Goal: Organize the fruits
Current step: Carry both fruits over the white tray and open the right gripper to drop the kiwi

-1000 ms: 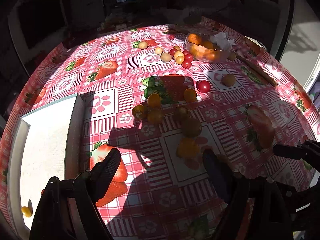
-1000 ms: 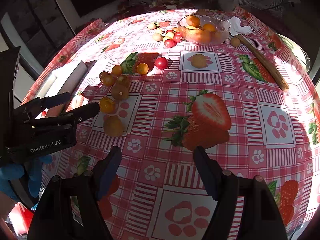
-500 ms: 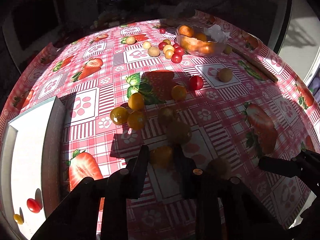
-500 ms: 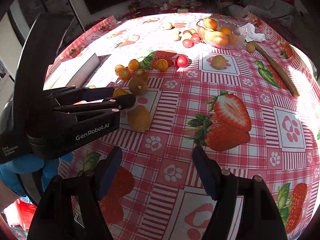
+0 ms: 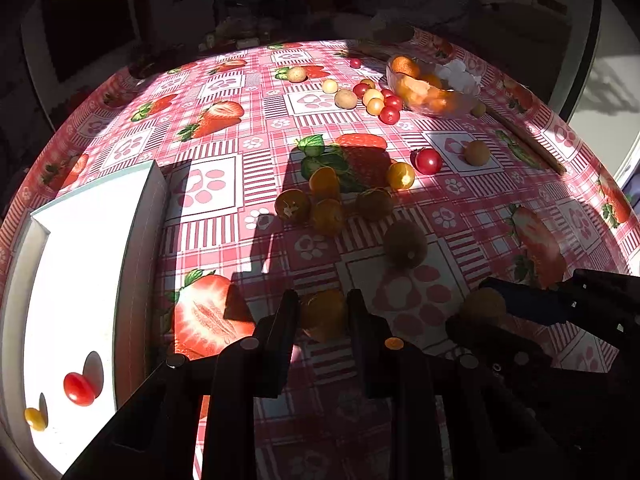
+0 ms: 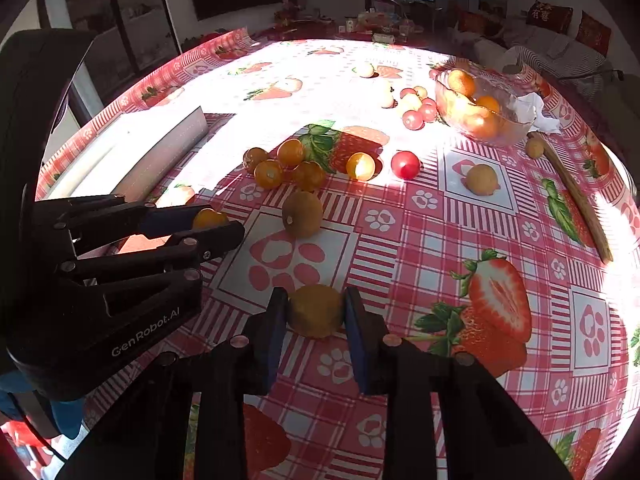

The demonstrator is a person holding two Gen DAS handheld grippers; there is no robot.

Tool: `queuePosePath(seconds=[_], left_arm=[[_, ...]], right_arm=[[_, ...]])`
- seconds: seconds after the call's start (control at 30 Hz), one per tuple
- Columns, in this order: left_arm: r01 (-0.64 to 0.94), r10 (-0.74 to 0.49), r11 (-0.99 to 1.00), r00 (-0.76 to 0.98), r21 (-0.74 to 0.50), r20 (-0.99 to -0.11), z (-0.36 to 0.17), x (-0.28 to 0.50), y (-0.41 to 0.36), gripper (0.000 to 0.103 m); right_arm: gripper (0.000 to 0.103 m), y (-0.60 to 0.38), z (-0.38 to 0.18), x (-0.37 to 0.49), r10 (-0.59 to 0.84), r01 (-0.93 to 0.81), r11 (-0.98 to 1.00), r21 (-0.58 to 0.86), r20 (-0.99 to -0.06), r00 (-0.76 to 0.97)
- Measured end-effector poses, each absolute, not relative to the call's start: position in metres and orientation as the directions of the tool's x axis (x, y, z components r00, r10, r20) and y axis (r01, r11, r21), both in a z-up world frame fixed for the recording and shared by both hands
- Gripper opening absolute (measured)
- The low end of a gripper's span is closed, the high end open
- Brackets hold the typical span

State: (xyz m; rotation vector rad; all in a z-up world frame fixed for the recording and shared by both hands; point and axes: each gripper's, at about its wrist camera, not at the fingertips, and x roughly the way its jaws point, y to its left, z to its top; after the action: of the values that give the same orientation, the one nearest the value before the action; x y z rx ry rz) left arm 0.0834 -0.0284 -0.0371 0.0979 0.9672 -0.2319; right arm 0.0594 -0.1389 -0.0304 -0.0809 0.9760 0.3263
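Already both tools are gripping: the left gripper (image 5: 322, 312) is pinching a small orange cherry tomato (image 5: 323, 314) while the right gripper (image 6: 316, 312) is clamping a round yellow-brown fruit (image 6: 316, 311), with the white rectangular tray (image 5: 80, 240) lying nearer the left.

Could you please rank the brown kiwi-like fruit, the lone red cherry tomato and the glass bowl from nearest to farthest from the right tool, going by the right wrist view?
1. Brown kiwi-like fruit, just ahead of the right tool.
2. Lone red cherry tomato, mid-table, slightly right.
3. Glass bowl, far right.
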Motion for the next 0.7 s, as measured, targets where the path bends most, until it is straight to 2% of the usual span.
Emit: queuePosePath(seconds=[0.23, 0.7], left_arm=[[0.215, -0.203, 0.972, 0.542, -0.099, -0.816, -0.028, 0.070, -0.015, 0.027], [0.140, -0.179, 0.983, 0.615, -0.118, -0.768, 0.006, 0.039, 0.054, 0.027]], right_arm=[[0.031, -0.152, -0.024, 0.053, 0.266, -0.269, 0.952, 0.148, -0.835, 0.482], [0.031, -0.119, 0.005, 0.041, 0.296, -0.294, 0.941, 0.170, -0.835, 0.465]])
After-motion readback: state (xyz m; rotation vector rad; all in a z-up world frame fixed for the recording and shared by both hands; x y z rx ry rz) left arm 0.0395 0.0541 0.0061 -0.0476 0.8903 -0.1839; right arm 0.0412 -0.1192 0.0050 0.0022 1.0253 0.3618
